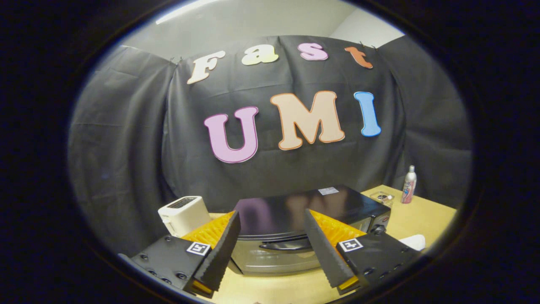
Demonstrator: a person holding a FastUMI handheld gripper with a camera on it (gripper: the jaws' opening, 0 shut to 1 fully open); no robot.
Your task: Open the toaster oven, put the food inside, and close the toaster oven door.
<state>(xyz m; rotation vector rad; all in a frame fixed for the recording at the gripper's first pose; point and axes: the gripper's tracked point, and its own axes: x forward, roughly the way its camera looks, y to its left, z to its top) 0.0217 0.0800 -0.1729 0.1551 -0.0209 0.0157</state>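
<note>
A black toaster oven (303, 207) with a glossy top stands on the wooden table (422, 219), just ahead of my fingers. Its door (278, 257) is closed, and the dark handle (287, 245) runs across the top of the door, in line with the gap between my fingers. My gripper (272, 215) is open, held slightly above the oven's front, with nothing between its fingers. I see no food from here.
A white pop-up toaster (183, 214) stands left of the oven. Beyond the oven on the right are a small clear dish (382, 197) and a spray bottle (408, 185). Something white (415, 241) lies on the table beside the right finger.
</note>
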